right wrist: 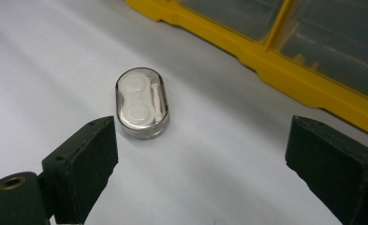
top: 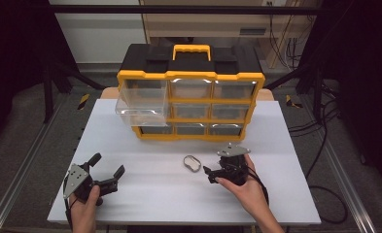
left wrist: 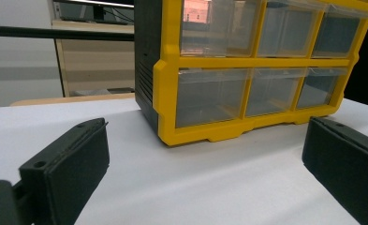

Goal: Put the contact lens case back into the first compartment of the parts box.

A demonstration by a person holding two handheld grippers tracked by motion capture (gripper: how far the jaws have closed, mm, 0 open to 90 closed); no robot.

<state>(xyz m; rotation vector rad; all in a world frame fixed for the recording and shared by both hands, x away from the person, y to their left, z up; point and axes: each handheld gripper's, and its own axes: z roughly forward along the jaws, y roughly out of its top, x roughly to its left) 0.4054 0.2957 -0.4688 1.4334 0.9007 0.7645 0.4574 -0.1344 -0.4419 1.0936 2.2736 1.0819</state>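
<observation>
Contact-lens case (right wrist: 142, 104) lies just ahead of the right hand-held gripper (right wrist: 200, 164), jaws wide, held low.

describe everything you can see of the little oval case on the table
The oval case is small, with a clear glossy lid and rounded ends. Inside show two round white wells and a thin white stick beside them. It lies flat and closed on the white table, in front of the yellow drawer organizer, just ahead of the open right gripper; no fingers touch it.
</observation>
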